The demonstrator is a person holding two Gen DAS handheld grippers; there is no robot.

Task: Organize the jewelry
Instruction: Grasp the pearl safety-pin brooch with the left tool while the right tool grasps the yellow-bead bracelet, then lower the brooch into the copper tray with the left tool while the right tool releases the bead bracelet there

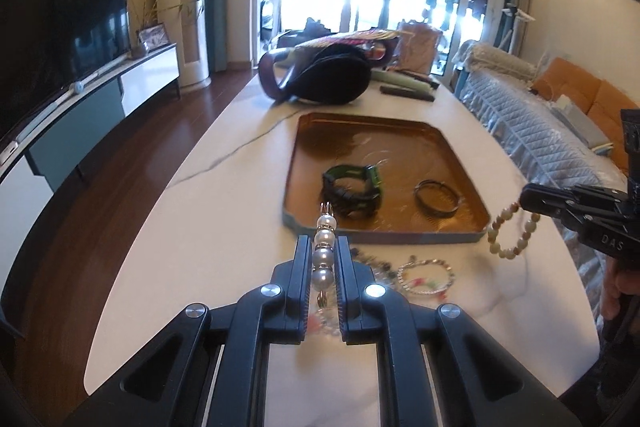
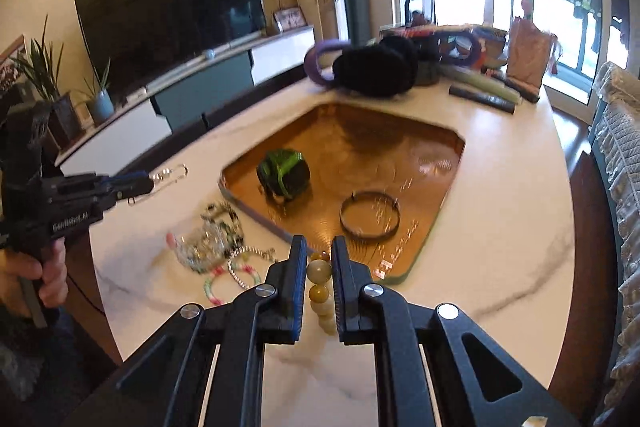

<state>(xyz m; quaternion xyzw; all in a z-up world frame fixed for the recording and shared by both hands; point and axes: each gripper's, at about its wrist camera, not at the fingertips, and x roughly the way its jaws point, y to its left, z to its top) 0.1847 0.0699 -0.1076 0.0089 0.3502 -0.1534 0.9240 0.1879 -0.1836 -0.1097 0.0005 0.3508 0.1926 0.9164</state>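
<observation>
My left gripper [image 1: 324, 247] is shut on a pearl bracelet [image 1: 324, 251], held above the white table just short of the gold tray [image 1: 400, 131]. It shows in the right wrist view [image 2: 150, 183] with the bracelet's metal clasp [image 2: 170, 174] sticking out. My right gripper [image 2: 319, 255] is shut on a cream and tan bead bracelet [image 2: 319, 281] at the tray's near corner; that bracelet dangles in the left wrist view [image 1: 514, 233]. In the tray [image 2: 436, 203] lie a green and black watch [image 1: 354, 193] [image 2: 284, 175] and a dark bangle [image 1: 437, 198] [image 2: 370, 217].
A heap of loose bracelets [image 1: 424, 277] [image 2: 218, 247] lies on the table before the tray. A black bag [image 1: 328, 77], papers and dark sticks [image 1: 406, 93] crowd the far end. A sofa [image 1: 560, 131] runs along the right, a TV unit [image 1: 92, 99] on the left.
</observation>
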